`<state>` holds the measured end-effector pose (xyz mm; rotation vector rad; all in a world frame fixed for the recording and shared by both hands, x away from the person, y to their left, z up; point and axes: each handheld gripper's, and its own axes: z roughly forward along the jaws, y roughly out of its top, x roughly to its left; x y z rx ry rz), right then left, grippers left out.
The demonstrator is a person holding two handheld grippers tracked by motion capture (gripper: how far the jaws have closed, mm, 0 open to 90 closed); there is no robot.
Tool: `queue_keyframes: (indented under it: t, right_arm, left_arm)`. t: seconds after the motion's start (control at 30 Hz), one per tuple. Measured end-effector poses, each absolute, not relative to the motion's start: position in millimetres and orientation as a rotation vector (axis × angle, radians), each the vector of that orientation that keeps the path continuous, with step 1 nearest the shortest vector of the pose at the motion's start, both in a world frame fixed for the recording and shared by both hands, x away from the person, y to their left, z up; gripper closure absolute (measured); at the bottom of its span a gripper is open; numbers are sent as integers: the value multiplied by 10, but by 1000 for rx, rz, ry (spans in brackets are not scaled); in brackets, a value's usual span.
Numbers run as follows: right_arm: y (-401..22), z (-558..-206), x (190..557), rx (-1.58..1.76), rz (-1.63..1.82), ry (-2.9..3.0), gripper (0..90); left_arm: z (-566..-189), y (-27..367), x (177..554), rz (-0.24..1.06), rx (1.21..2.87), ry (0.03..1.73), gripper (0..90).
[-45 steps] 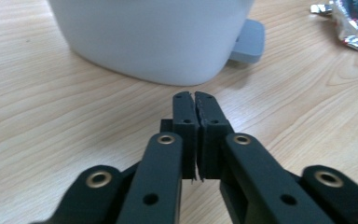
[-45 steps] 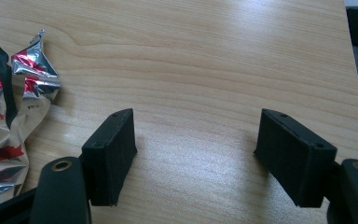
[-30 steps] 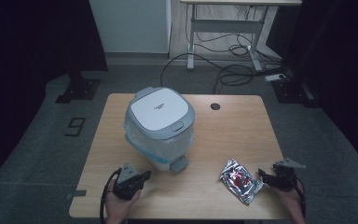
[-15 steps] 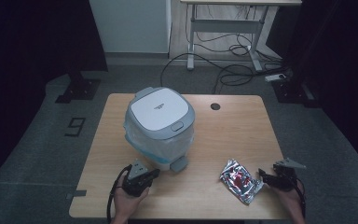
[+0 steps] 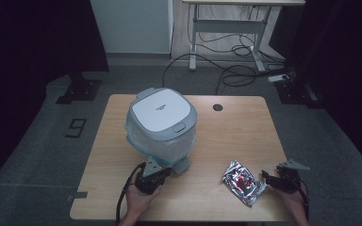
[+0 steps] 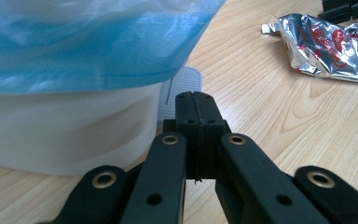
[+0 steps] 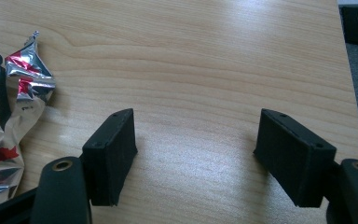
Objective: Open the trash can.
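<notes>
Early stage: left gripper (image 5: 164, 170) clenched empty, tips right beside the bin's (image 5: 162, 120) pedal (image 6: 182, 91); lid not open yet. Right gripper (image 7: 196, 154) released, foil wrapper (image 5: 242, 181) just beside it, unpicked.

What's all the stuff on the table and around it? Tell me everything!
Table: one, light wood, centre.
Bin: one, white with grey lid and blue bag liner, table's left half.
Foil wrapper: one, silver and red, crumpled, front right.
Desk frame: one, white, behind, cables beneath.
Left gripper: one, black, shut, empty, by the bin's base.
Right gripper: one, black, open, empty, beside the wrapper.
Hands: two, bottom edge.
</notes>
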<state>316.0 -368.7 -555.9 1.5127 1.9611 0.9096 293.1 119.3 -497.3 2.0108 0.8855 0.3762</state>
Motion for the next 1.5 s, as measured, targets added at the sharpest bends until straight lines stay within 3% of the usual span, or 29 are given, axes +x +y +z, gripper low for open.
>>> queue_keyframes:
  t: [0.8,1.5]
  right_arm:
    - [-3688,-5559,3157,1515,909,1959,283]
    - [-3689,-5559,3155,1516,910,1958,283]
  left_arm:
    - [-5088,922,3114,369,2030,881,900]
    - [-5195,725,3179,438,2061,858,900]
